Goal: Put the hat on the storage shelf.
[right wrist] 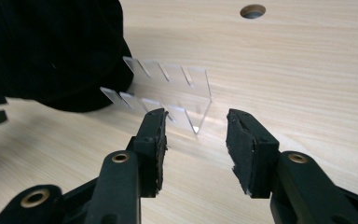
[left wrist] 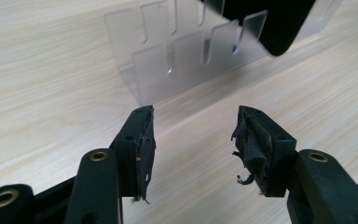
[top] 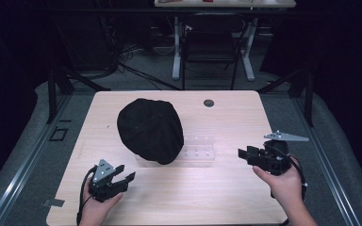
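A black cap (top: 150,131) rests on the left end of a clear slotted acrylic rack (top: 199,149) in the middle of the wooden table (top: 226,197). My left gripper (top: 125,172) sits low at the front left, short of the cap, its jaws open and empty. In the left gripper view the left gripper (left wrist: 193,114) faces the rack (left wrist: 177,60), with the cap (left wrist: 279,23) draped over its far end. My right gripper (top: 242,153) hovers at the right, pointing left at the rack, open and empty. The right gripper view has the right gripper (right wrist: 196,116) just before the rack (right wrist: 186,81) and the cap (right wrist: 51,46).
A round cable hole (top: 209,102) lies in the table's far side, right of the cap. A dark chair (top: 212,42) and white desk legs stand beyond the table. Bare wood spreads along the front and right of the table.
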`<control>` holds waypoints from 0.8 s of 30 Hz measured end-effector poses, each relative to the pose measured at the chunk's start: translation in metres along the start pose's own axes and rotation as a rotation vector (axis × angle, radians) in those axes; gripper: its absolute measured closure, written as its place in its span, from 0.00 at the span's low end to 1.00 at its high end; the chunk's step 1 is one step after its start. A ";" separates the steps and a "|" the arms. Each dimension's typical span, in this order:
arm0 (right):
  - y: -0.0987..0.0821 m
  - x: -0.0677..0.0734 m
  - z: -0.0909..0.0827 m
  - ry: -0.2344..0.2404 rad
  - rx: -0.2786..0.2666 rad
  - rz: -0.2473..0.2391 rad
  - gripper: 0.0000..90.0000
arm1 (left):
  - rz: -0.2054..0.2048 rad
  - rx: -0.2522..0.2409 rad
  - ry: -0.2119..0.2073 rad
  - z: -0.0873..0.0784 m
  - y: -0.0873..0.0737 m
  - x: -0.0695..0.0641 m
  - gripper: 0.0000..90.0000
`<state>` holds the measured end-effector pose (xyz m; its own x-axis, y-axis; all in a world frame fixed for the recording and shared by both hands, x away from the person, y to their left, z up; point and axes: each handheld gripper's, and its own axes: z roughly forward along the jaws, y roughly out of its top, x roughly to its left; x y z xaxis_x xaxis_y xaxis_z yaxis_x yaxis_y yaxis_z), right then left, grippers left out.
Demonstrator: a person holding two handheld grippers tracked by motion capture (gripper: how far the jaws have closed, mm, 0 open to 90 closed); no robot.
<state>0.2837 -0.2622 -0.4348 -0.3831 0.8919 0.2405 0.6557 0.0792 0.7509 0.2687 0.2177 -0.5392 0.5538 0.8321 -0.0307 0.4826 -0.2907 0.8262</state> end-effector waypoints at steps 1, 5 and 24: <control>-0.008 0.001 0.004 -0.017 0.007 -0.023 0.63 | -0.001 0.003 0.002 0.000 -0.001 0.001 0.53; -0.020 0.003 0.009 -0.039 0.014 -0.047 0.63 | -0.023 0.012 -0.005 0.003 -0.004 0.003 0.53; -0.083 -0.005 0.038 -0.075 -0.005 -0.006 0.64 | -0.001 0.020 -0.012 0.008 -0.009 -0.001 0.52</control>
<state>0.2565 -0.2565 -0.5221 -0.3367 0.9224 0.1895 0.6501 0.0821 0.7554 0.2697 0.2157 -0.5512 0.5619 0.8263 -0.0383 0.4963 -0.2997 0.8148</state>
